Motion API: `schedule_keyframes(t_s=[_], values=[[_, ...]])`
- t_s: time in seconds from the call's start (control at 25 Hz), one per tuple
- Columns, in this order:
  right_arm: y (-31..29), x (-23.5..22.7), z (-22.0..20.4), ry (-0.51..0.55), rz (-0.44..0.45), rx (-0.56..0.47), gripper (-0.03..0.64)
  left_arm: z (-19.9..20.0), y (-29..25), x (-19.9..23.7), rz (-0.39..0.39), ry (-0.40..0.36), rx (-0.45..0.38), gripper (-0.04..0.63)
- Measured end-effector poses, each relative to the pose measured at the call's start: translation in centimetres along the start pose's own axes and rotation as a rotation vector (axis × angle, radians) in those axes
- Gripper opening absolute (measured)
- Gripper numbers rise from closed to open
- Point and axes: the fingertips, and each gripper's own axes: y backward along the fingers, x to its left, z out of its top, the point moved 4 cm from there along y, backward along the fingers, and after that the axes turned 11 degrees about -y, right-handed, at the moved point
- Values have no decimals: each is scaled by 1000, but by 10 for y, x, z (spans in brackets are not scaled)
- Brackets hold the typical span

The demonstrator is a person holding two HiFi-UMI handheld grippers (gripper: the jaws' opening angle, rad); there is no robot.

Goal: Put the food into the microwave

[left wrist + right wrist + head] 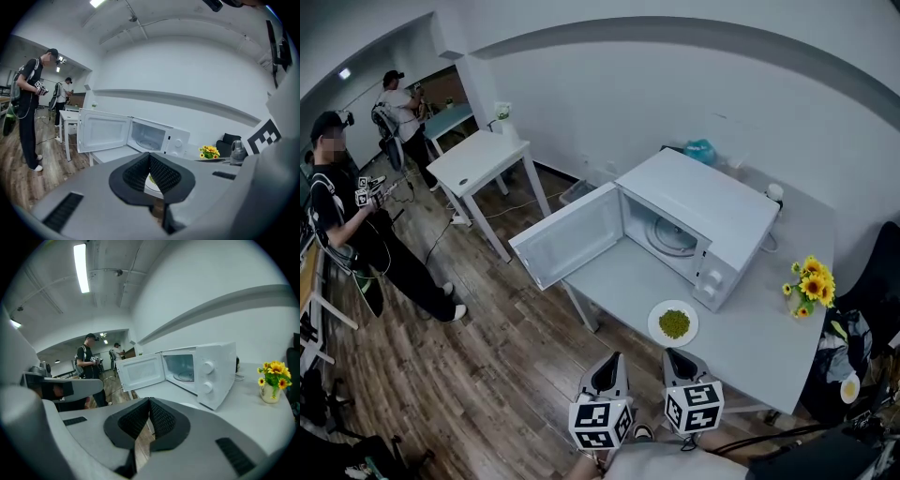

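Note:
A white microwave (pixel 703 225) stands on the grey table (pixel 769 352) with its door (pixel 567 236) swung wide open to the left; the glass turntable inside is bare. In front of it lies a white plate of green food (pixel 673 323). My left gripper (pixel 612 362) and right gripper (pixel 673 356) hover side by side just short of the table's near edge, both shut with nothing held. In the left gripper view the shut gripper (pixel 150 155) points at the microwave (pixel 157 136), with the plate (pixel 152 183) peeking below the pads. The right gripper (pixel 150 401) faces the microwave (pixel 206 371) too.
A vase of yellow flowers (pixel 809 281) stands at the table's right end, near a black chair (pixel 872 281). A teal object (pixel 700 150) lies behind the microwave. A small white table (pixel 478 159) and two people (pixel 352 216) occupy the wooden floor at left.

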Motion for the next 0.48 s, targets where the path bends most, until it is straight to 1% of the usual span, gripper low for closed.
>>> schedule_keyframes(t_s=[0.24,0.48], values=[[-14,-7,6,5,-6,4,17,4,-18,3,-20,-6,-2,2],[-36,-11,8,-4,-20,13,17,1,-43,16,-40,8,6,2]])
